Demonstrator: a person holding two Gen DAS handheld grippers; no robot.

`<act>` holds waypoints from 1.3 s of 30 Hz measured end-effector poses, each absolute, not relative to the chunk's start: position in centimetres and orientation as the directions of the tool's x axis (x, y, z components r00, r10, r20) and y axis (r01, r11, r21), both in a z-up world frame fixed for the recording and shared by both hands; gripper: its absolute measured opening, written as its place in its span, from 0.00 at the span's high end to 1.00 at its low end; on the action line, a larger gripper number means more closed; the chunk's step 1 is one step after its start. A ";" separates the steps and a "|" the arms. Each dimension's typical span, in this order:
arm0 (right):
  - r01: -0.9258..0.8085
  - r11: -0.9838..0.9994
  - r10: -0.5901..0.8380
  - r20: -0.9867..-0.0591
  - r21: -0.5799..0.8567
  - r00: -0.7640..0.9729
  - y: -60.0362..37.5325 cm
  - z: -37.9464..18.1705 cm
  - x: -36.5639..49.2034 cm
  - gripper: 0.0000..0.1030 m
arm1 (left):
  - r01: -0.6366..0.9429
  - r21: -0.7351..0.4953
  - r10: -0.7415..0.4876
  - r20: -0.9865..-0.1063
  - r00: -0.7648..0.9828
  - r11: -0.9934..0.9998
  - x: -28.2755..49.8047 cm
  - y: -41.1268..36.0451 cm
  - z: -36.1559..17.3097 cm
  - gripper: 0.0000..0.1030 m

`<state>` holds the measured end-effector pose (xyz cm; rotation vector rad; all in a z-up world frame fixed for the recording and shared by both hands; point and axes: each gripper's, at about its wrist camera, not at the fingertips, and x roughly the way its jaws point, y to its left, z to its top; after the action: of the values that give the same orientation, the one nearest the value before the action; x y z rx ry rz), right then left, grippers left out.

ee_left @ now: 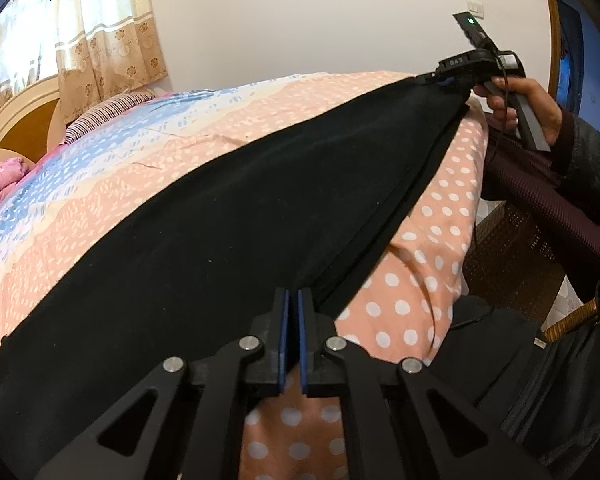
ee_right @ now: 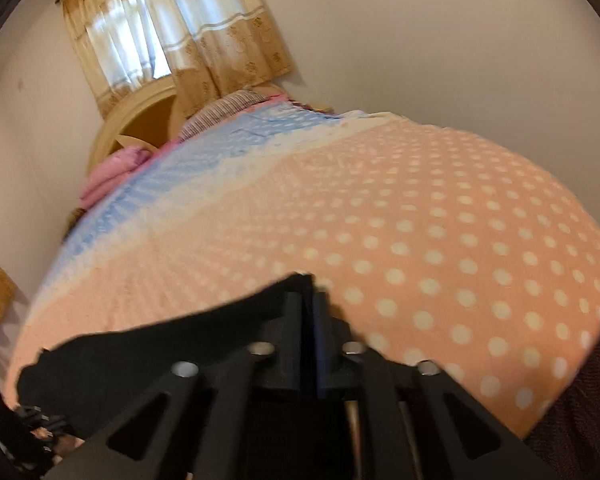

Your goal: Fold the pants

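Observation:
The black pants (ee_left: pixel 236 216) lie stretched along the near edge of the bed. My left gripper (ee_left: pixel 293 294) is shut on the near end of the pants at the bed edge. In the left wrist view my right gripper (ee_left: pixel 440 76) is at the far end, shut on the other end of the pants, held by a hand (ee_left: pixel 528 104). In the blurred right wrist view my right gripper (ee_right: pixel 310 292) is closed on the black cloth (ee_right: pixel 160 344), which runs off to the lower left.
The bed (ee_left: pixel 148 148) has a pink polka-dot and blue sheet, also seen in the right wrist view (ee_right: pixel 440 220). Pink bedding (ee_left: pixel 0 184) and a headboard (ee_left: pixel 24 120) sit at the far left. A curtained window (ee_right: pixel 172 36) is behind. A brown wicker basket (ee_left: pixel 512 256) stands beside the bed.

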<state>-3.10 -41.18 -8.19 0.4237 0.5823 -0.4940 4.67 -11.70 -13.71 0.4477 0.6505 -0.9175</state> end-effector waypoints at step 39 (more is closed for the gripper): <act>-0.065 0.963 -0.147 -0.713 -0.261 0.686 -19.4 -12.2 -1.0 0.97 | 0.842 -0.053 -0.638 -0.678 0.364 0.537 5.6 -10.2 -13.7 0.95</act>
<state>-1.04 -19.42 -12.17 -0.2759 0.8165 -0.0465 5.57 -10.25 -13.67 0.3281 0.7084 -0.9742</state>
